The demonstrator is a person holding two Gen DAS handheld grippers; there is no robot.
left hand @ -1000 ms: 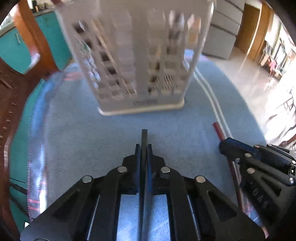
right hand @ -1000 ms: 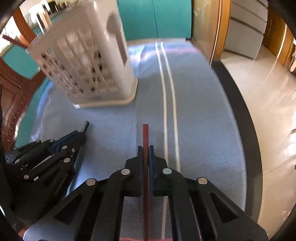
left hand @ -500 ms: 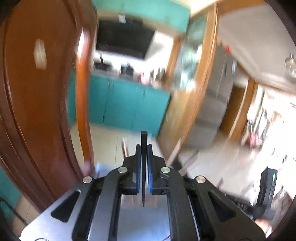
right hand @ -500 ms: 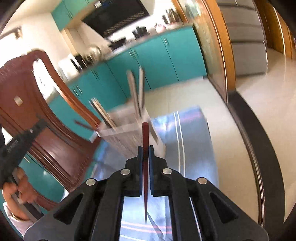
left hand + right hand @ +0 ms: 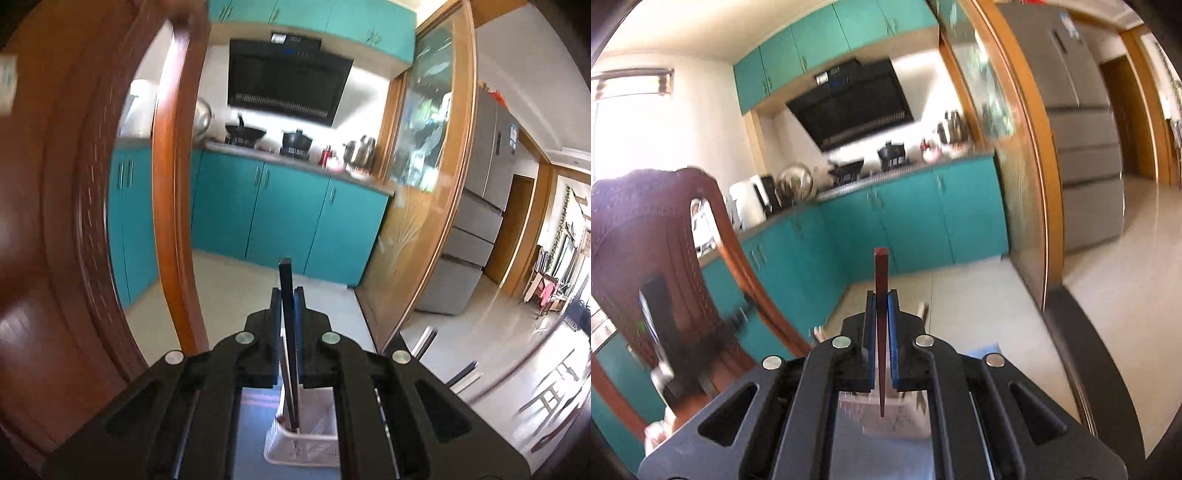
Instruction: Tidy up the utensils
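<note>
My left gripper (image 5: 288, 295) is shut on a black chopstick (image 5: 286, 288) held upright; its lower tip reaches into the white slotted utensil basket (image 5: 314, 450) seen below between the fingers. My right gripper (image 5: 881, 299) is shut on a dark red chopstick (image 5: 881, 273), also upright, with its lower tip just above the white basket (image 5: 901, 424). Both grippers are raised well above the blue tablecloth (image 5: 251, 435). Other utensils stand in the basket, partly hidden by the fingers.
A carved brown wooden chair (image 5: 55, 229) stands close on the left; it also shows in the right wrist view (image 5: 653, 251). Teal kitchen cabinets (image 5: 288, 210), a black range hood (image 5: 288, 85) and a steel fridge (image 5: 484, 206) lie beyond. The table's dark edge (image 5: 1082, 354) runs on the right.
Both grippers have lifted from the tablecloth and tilted upward, each keeping its chopstick. The basket, once ahead, now sits below the fingers with the chopstick tips over or in it.
</note>
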